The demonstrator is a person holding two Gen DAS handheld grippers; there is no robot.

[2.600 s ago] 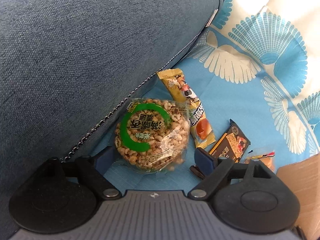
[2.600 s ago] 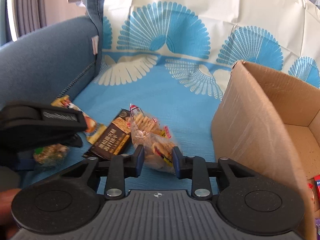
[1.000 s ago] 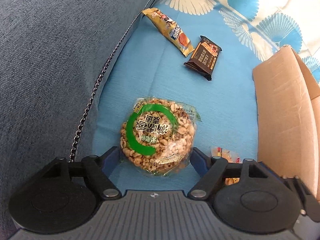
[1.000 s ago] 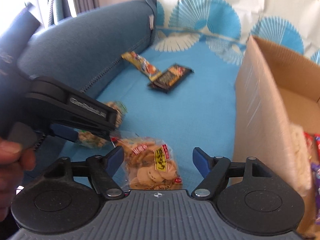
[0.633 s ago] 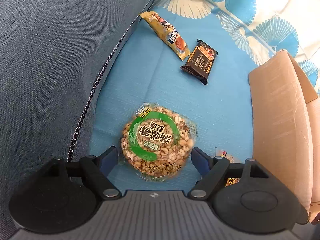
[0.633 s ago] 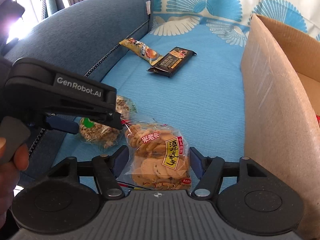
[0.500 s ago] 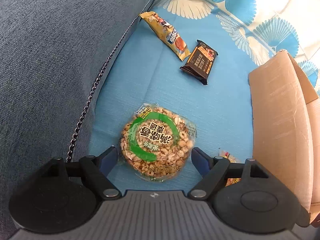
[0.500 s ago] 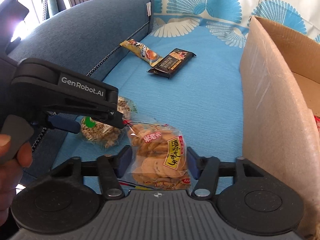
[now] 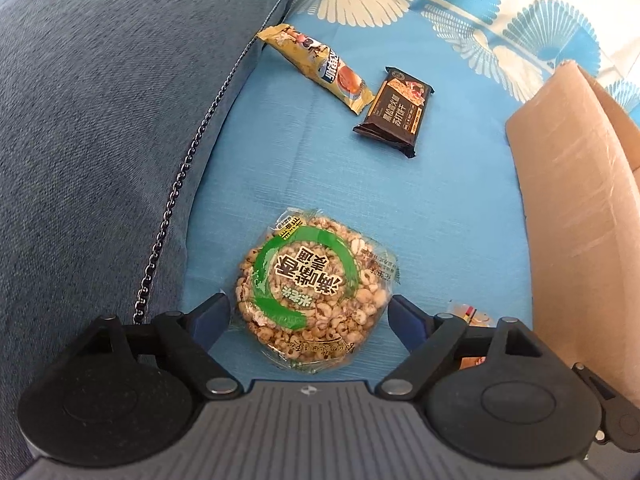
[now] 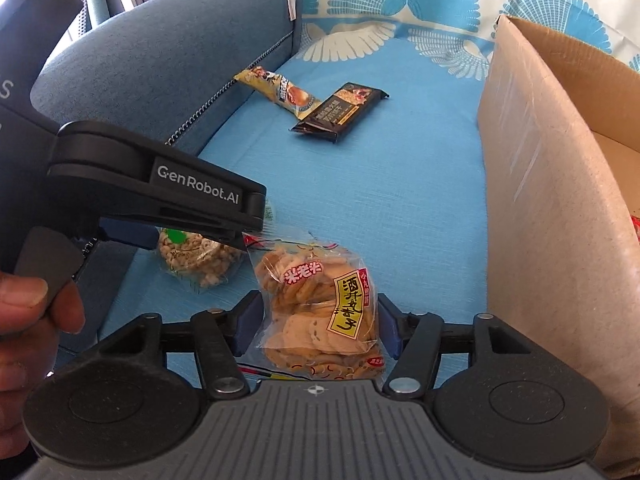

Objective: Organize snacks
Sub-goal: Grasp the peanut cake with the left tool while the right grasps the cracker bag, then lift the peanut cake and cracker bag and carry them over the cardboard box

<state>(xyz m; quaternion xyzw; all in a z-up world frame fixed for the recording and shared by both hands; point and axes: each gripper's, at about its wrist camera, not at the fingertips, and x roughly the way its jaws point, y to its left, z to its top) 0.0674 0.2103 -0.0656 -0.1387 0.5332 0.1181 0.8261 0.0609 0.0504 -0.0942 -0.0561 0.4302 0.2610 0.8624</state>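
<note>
My left gripper [image 9: 309, 314] is shut on a round puffed-grain cake pack with a green ring [image 9: 314, 288] and holds it above the blue couch seat. My right gripper [image 10: 318, 320] is shut on a clear bag of rice crackers [image 10: 320, 304], just right of the left gripper's body [image 10: 152, 192]. The grain cake also shows in the right wrist view [image 10: 196, 256]. A yellow snack bar [image 9: 316, 66] and a dark brown snack pack [image 9: 394, 106] lie farther along the seat. The cardboard box [image 10: 544, 184] stands to the right.
The blue couch armrest [image 9: 100, 120] rises on the left. A fan-patterned cloth [image 10: 384, 4] covers the backrest. The box wall [image 9: 580, 216] stands close on the right, with some colourful packs inside at its edge [image 10: 636, 224].
Both grippers lifted their packs off the seat and drew back toward the near end of the couch. The right jaws have narrowed onto the cracker bag.
</note>
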